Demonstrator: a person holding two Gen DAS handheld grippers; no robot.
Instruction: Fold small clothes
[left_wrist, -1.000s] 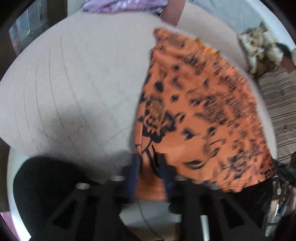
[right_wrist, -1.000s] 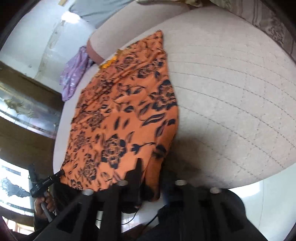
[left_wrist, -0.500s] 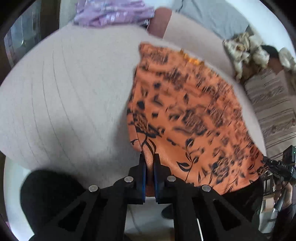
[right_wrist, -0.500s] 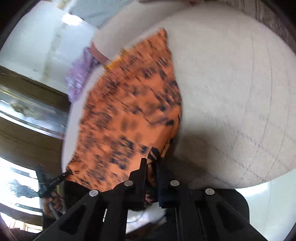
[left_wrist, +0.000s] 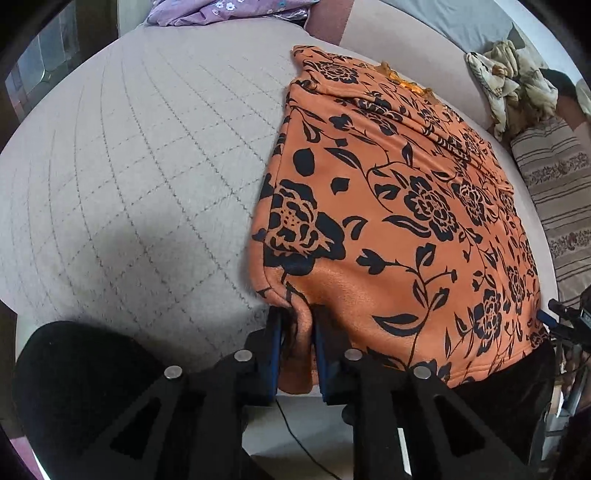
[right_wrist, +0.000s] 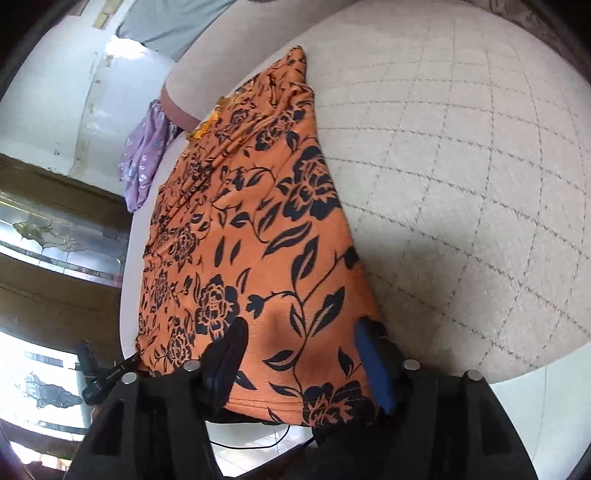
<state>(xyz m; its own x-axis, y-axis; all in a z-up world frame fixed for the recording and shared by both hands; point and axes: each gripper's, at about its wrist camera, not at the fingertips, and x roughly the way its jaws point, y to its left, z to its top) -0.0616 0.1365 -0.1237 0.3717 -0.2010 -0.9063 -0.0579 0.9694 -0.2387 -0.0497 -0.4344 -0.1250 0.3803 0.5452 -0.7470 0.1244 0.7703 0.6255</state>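
Left tool (left_wrist: 297, 325) pinched on orange garment's (left_wrist: 399, 221) near hem fold; right tool (right_wrist: 299, 338) freshly opened wide astride that hem.

I see my right gripper (right_wrist: 299, 343) with its jaws standing wide apart after just opening, the near hem of the orange garment with black flower print (right_wrist: 258, 206) lying loose between them, the pads not pressing on it. The garment lies flat on the pale grey quilted cover (right_wrist: 461, 166), stretching away from me. A purple flowered cloth (right_wrist: 144, 155) hangs over the far left edge, well apart from my gripper.
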